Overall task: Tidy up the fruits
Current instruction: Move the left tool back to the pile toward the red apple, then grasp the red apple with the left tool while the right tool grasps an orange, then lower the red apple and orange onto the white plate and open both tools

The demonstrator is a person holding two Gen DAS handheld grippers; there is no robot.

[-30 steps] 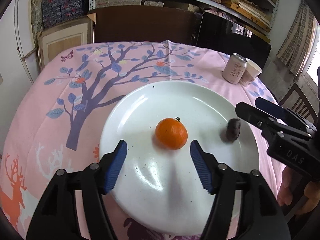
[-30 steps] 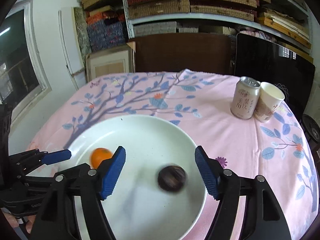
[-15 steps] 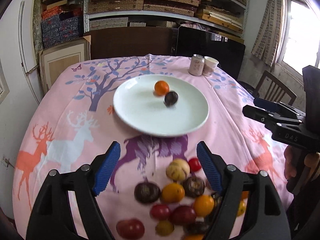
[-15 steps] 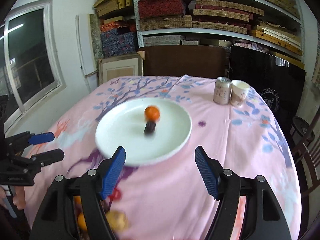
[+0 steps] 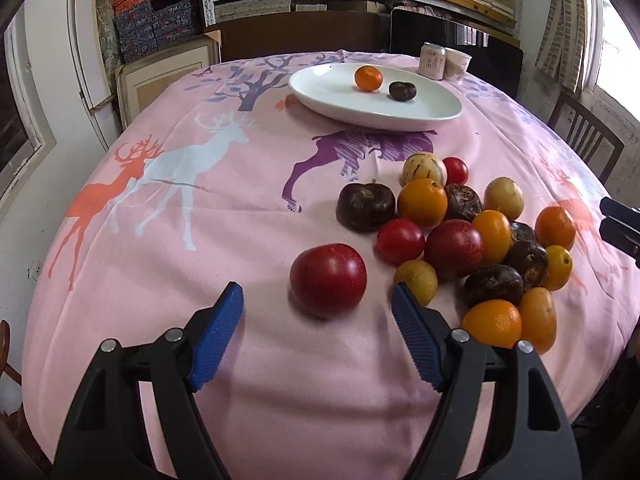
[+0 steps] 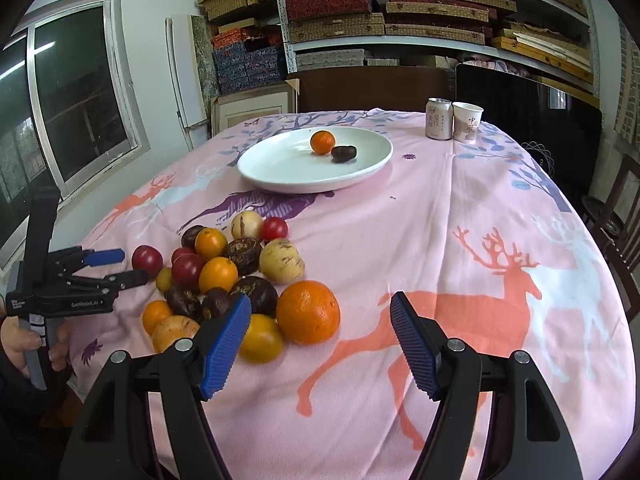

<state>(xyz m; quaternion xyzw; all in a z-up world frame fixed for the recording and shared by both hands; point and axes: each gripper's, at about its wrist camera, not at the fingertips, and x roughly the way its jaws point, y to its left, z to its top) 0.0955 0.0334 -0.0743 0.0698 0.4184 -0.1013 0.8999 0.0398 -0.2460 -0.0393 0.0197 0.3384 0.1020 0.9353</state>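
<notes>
A white plate [image 5: 376, 112] [image 6: 280, 168] at the far side of the table holds an orange [image 5: 368, 78] [image 6: 322, 142] and a dark fruit [image 5: 402, 91] [image 6: 343, 153]. Several red, orange, yellow and dark fruits form a pile [image 5: 460, 240] [image 6: 224, 268] on the near pink cloth. My left gripper [image 5: 317, 292] [image 6: 134, 266] has its jaws closing, with a red fruit [image 5: 328, 278] just beyond its tips and untouched by the pads. My right gripper [image 6: 320, 299] [image 5: 620, 220] is open, with a large orange [image 6: 308, 312] just ahead of its tips, nearer the left finger.
A drink can [image 5: 432, 61] [image 6: 439, 124] and a paper cup [image 5: 456, 65] [image 6: 467, 122] stand beyond the plate. A wooden chair [image 5: 588, 140] sits off the table's right side. Shelves of boxes fill the back wall. A hand [image 6: 16, 340] holds the left gripper.
Both grippers have drawn back from the plate to the fruit pile at the near side. The orange and the dark fruit stay on the plate.
</notes>
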